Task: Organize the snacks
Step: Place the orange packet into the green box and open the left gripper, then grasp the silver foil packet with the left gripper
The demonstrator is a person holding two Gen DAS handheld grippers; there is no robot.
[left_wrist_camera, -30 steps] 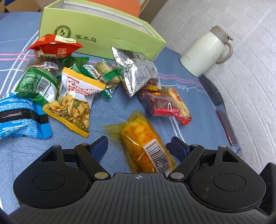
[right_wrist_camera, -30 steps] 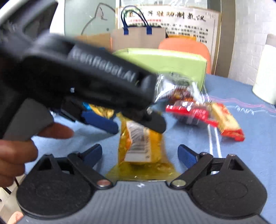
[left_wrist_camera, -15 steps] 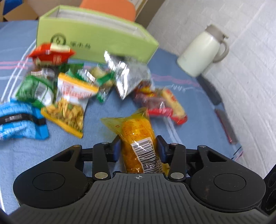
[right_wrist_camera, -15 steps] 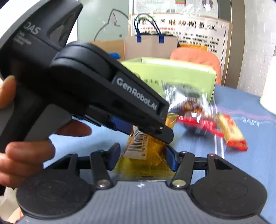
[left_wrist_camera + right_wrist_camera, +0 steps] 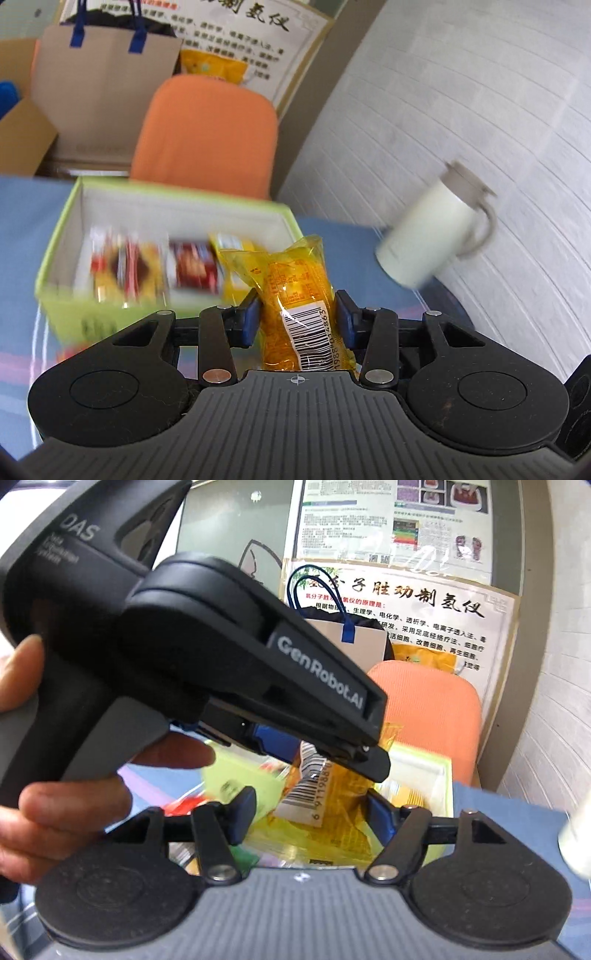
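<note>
Left hand-held gripper [image 5: 297,314] has its blue pads clamped on both sides of the yellow snack packet [image 5: 295,291], barcode end nearest the camera, sealed end sticking out forward. The packet is up off the blue-clothed bench [image 5: 22,221], in front of the open green box [image 5: 66,236] that sits toward the far edge. There are already some wrapped snacks [image 5: 147,269] in that box, too blurry to make out.

From the right wrist view, the right hand-held gripper [image 5: 312,810] is opening. The packet's tail is between its pads: the right pad looks to be against it, the left one has a clear gap. A person's hand [image 5: 70,771] is wrapped around the left unit's grip.

White jug [image 5: 436,240] stands near the right edge of the bench, well apart from the box. Orange chair [image 5: 207,136] behind the far edge.
</note>
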